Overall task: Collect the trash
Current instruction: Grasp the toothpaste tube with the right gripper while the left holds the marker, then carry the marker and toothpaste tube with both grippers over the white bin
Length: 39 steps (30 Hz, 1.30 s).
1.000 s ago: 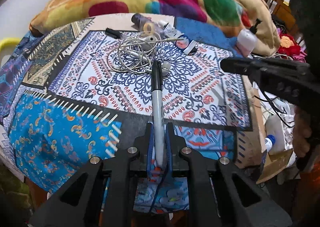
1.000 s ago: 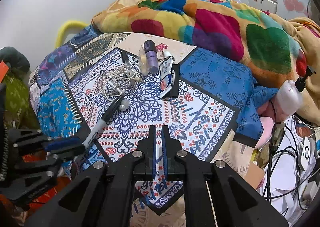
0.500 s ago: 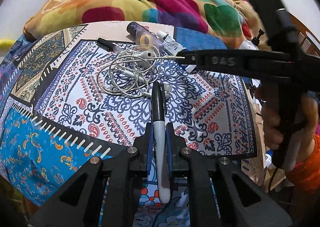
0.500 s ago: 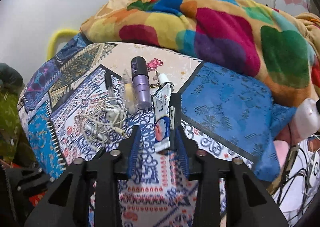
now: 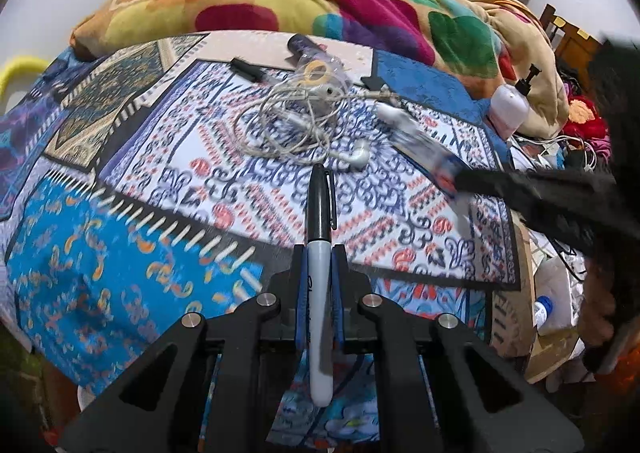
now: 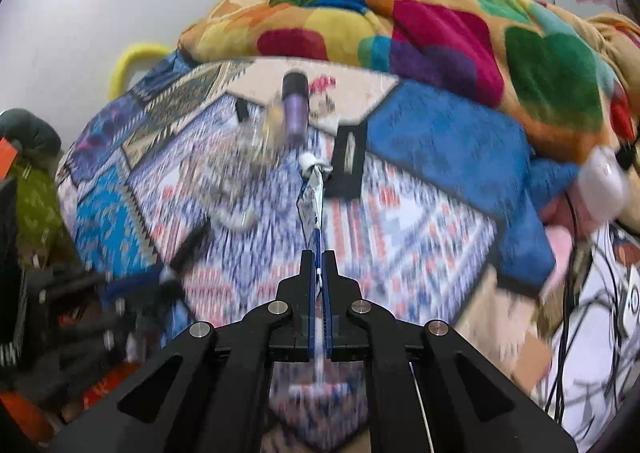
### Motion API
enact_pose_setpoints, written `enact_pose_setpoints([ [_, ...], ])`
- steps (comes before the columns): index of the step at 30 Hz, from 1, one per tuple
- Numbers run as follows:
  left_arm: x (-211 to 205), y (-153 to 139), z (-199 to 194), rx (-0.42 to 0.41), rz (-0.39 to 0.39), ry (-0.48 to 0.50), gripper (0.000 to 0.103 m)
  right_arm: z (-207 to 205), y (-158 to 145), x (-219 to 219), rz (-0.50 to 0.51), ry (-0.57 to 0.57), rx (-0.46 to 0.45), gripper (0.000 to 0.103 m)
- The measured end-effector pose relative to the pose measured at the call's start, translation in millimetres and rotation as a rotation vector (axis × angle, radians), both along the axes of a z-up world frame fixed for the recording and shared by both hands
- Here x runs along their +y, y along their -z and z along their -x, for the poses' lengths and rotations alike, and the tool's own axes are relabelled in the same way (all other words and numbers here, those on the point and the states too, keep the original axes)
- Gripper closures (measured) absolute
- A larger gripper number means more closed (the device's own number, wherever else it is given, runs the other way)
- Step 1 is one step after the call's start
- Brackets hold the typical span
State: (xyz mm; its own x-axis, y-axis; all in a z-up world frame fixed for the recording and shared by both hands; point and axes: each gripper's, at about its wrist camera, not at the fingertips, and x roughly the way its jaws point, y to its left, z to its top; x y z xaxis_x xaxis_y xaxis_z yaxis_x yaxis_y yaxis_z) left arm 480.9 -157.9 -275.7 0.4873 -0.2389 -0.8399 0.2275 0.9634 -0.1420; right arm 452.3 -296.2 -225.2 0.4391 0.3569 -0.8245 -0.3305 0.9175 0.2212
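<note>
My left gripper [image 5: 319,265] pinches a black-capped marker [image 5: 319,253] between its blue pads, the cap pointing forward above the patterned bedspread [image 5: 152,189]. My right gripper [image 6: 319,265] is pressed tight on a flattened toothpaste tube [image 6: 314,193], white cap facing away, lifted clear of the cloth. On the bed beyond lie tangled white earphones [image 5: 304,125], a purple bottle [image 6: 295,109] and a small black case [image 6: 348,157]. A multicoloured blanket [image 5: 320,5] is heaped at the back.
</note>
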Motion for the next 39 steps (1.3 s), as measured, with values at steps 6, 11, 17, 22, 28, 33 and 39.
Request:
enact_pose_setpoints([
  [6, 0, 0, 8, -0.004, 0.0, -0.019, 0.093, 25, -3, 0, 0.057, -0.018, -0.032, 0.1],
  [11, -1, 0, 9, -0.018, -0.009, -0.014, 0.093, 9, -5, 10, 0.065, -0.033, -0.037, 0.085],
  [17, -1, 1, 11, -0.043, -0.017, 0.013, 0.093, -6, 5, 35, 0.18, -0.037, -0.088, 0.066],
  [22, 4, 2, 12, -0.051, 0.012, 0.017, 0.093, -5, 11, 43, 0.215, -0.042, -0.129, 0.07],
  [28, 9, -1, 11, -0.033, 0.053, -0.004, 0.093, 0, 5, 44, 0.17, -0.048, -0.123, 0.097],
  [33, 15, -19, 22, -0.064, 0.056, -0.013, 0.093, 11, -18, 41, 0.109, -0.024, -0.146, 0.097],
  [39, 30, -56, 38, -0.124, 0.055, -0.04, 0.093, 23, -49, 47, 0.069, -0.016, -0.179, 0.097],
])
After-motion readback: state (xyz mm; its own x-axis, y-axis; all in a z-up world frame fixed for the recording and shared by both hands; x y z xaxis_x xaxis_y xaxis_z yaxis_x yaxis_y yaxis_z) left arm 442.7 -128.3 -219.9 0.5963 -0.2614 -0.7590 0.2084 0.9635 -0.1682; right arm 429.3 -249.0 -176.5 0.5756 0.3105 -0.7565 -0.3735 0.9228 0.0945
